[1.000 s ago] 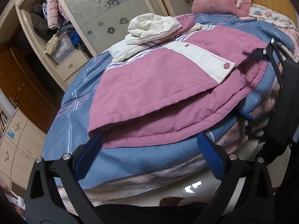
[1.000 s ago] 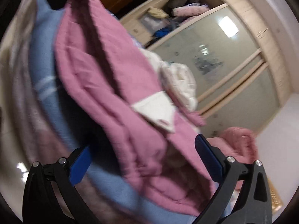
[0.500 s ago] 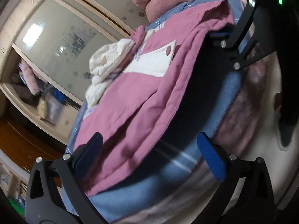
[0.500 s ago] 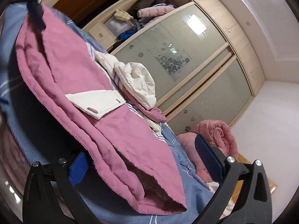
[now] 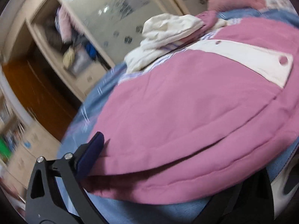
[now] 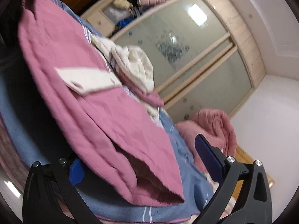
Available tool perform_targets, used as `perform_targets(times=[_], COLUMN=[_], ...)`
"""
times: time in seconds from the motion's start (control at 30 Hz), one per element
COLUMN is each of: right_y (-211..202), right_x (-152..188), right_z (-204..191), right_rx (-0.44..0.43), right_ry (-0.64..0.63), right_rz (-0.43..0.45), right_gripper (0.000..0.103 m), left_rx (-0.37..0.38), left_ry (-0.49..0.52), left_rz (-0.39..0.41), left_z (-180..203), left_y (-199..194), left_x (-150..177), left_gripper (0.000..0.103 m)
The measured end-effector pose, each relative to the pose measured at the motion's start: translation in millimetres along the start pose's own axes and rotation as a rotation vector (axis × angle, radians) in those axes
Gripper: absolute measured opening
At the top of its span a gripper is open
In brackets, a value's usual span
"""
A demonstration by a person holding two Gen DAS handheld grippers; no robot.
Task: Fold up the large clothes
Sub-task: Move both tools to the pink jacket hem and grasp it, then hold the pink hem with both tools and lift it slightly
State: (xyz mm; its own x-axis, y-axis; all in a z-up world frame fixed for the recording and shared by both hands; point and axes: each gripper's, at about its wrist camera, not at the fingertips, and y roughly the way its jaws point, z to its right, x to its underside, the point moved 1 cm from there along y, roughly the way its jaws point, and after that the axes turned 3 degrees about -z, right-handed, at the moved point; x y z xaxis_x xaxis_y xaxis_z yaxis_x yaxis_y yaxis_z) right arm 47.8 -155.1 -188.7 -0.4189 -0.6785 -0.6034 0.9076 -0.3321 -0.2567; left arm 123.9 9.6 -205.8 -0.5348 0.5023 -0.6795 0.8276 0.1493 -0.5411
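I have swung both grippers back to the pink jacket (image 5: 186,115) lying flat on the bed (image 6: 158,211). My left gripper (image 5: 149,168) straddles its hem, grip unclear; my right gripper (image 6: 145,168) gapes wide, holding nothing. Next fold needs a grasp.

Honestly nothing readable anywhere here. No labels, brands or numbers on the pink jacket (image 5: 186,115), and the wardrobe doors (image 6: 186,56) only have a blurry flower pattern, no lettering.
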Motion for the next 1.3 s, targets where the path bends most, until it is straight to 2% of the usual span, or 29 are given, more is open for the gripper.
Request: perform_targets(times=[0.07,0.2,0.27,0.33,0.43,0.53,0.63,0.73,0.97,1.3], right_y=[11,26,32,35,42,46,51,58,69,73], right_x=[3,4,4,5,7,11,15,18,24,26], right_z=[4,14,16,14,15,12,11,10,8,11], right_rx=[-0.001,-0.017,-0.038,-0.058,-0.108,-0.144,-0.192,-0.231,-0.295,-0.320], right_ry=[0.009,0.067,0.091,0.100,0.150,0.184,0.227,0.261,0.345,0.428], right_rz=[-0.043,-0.096,-0.114,-0.132,-0.164,-0.193,-0.225,-0.255,-0.306,-0.316], right_gripper=[0.102,0.101,0.092,0.071,0.049,0.031,0.018,0.015,0.014,0.014], left_rx=[0.042,0.068,0.076,0.090,0.128,0.149,0.144,0.147,0.175,0.151], left_ry=[-0.053,-0.094,-0.122,-0.174,-0.255,-0.297,-0.297,-0.295,-0.327,-0.363], left_rz=[0.002,0.017,0.006,-0.006,-0.036,-0.069,-0.101,-0.128,-0.171,-0.145], left_z=[-8,-12,-12,-13,-17,-19,-17,-17,-19,-16], left_y=[0,1,3,6,10,16,21,26,35,36], left_x=[3,-2,-4,-5,-5,-4,-2,0,2,5], left_gripper=[0.092,0.088,0.088,0.088,0.084,0.076,0.067,0.064,0.063,0.064])
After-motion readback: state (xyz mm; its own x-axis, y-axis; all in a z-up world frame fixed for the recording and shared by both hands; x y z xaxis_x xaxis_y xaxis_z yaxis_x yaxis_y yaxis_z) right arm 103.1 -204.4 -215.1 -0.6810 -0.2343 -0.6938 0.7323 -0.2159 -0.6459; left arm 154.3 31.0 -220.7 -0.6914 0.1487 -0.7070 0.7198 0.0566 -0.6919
